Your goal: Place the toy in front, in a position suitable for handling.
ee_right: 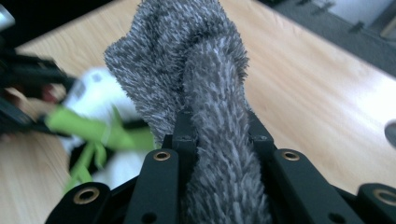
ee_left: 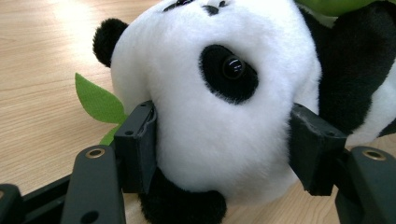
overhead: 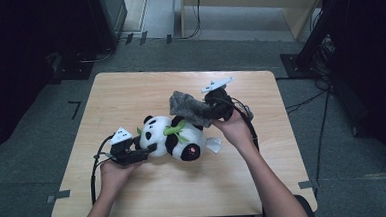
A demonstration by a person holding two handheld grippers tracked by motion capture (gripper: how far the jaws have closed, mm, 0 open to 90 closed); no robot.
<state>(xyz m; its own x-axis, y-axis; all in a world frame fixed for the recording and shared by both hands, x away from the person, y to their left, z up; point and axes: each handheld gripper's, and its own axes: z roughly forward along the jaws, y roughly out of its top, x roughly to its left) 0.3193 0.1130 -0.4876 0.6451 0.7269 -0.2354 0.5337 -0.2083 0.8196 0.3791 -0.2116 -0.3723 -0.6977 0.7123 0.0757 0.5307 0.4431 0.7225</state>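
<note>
A black-and-white plush panda (overhead: 175, 137) with a green bamboo sprig (overhead: 174, 130) lies on its side in the middle of the wooden table (overhead: 130, 92). My left gripper (overhead: 145, 151) is shut on the panda's head (ee_left: 219, 93), and both pads press into the white fur. A green leaf (ee_left: 95, 100) sticks out beside the left pad. My right gripper (overhead: 212, 107) hangs above the table behind the panda, shut on a grey fuzzy cloth (overhead: 188, 107). The cloth (ee_right: 196, 70) is bunched between the pads and rises past them. The panda (ee_right: 93, 102) appears blurred beyond it.
A white tag (overhead: 214, 145) lies on the table by the panda's lower end. Bare wood (overhead: 185, 189) stretches toward the near edge. Cables (overhead: 310, 100) run over the grey floor on the right, and dark equipment (overhead: 101, 18) stands at the back left.
</note>
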